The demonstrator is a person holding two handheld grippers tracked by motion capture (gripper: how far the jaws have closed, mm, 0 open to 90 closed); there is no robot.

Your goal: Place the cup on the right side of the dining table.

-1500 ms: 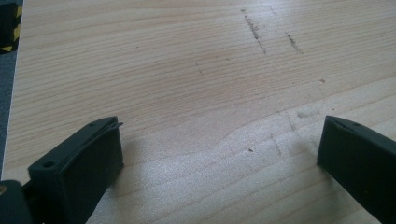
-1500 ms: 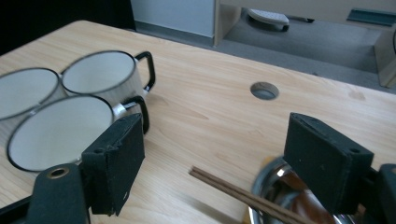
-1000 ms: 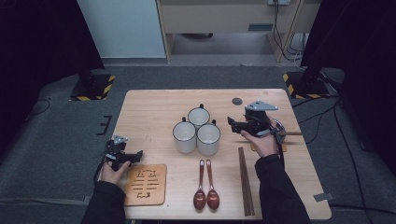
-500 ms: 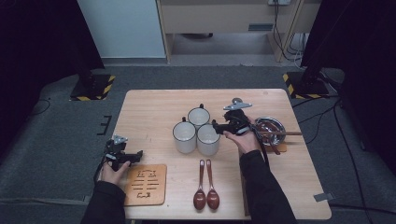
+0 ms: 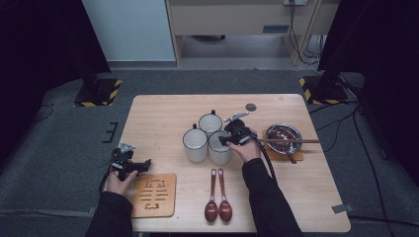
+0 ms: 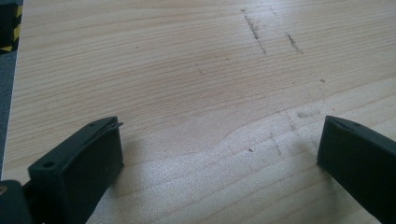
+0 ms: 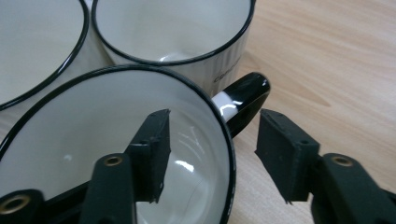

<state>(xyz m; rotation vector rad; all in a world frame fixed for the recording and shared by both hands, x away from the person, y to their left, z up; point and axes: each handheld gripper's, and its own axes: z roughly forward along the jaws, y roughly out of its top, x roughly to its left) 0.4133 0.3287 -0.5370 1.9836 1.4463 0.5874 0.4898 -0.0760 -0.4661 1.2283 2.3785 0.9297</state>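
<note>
Pale wooden table (image 5: 163, 111) carries 3 white mugs in a tight cluster at its middle, and the nearest mug (image 5: 219, 148) is the one being taken. Its rim passes between the jaws of the right gripper (image 7: 212, 154), one jaw inside the mug and one outside beside the black handle (image 7: 243, 105); the jaws have just been closing but stand apart from the wall, probably to pinch it for lifting. Left gripper (image 5: 129, 165) waits with jaws wide apart beside the wooden trivet (image 5: 154, 195), perhaps the mug's destination.
</note>
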